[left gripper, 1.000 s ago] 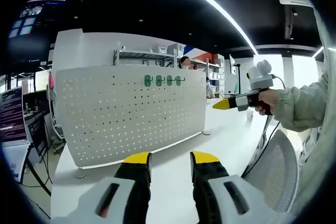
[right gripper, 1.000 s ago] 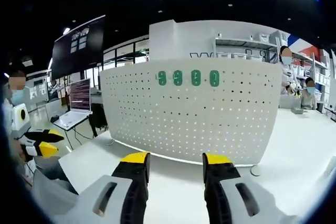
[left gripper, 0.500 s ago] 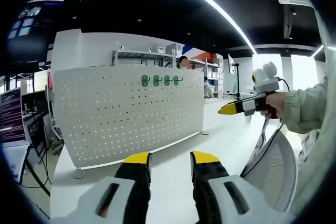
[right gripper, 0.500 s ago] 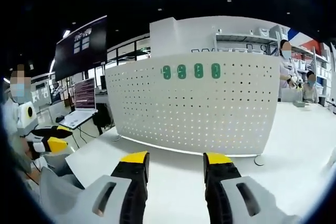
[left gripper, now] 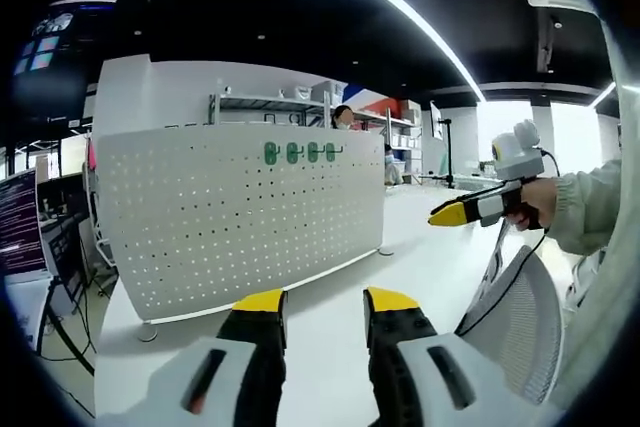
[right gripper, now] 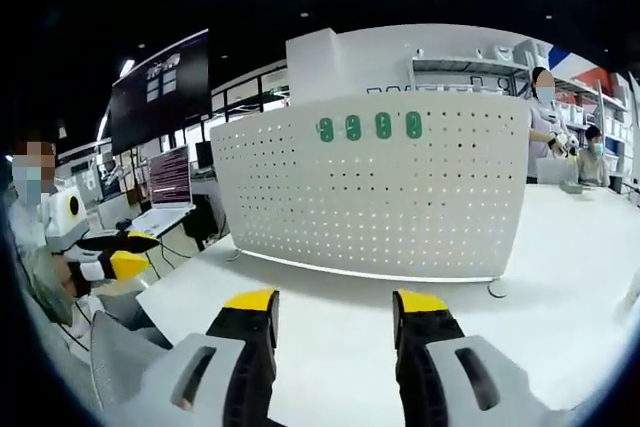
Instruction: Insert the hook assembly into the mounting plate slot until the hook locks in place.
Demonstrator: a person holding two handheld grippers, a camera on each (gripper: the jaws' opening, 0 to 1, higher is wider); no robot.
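A white perforated mounting plate stands upright on a white table. Several green hooks hang in a row near its top edge. My left gripper is open with nothing between its yellow-tipped jaws, well short of the plate. My right gripper is open and empty too, over the table in front of the plate. The right gripper also appears at the right of the left gripper view, held in a hand. The left gripper appears at the left edge of the right gripper view.
A mesh chair back sits at the right of the left gripper view. Laptops and monitors stand on desks at the left. Shelving rises behind the plate. People stand in the background at the far right of the right gripper view.
The right gripper has dropped lower and moved rightward in the left gripper view. The right gripper view has shifted, so the plate sits a little farther and higher. Both grippers stay open.
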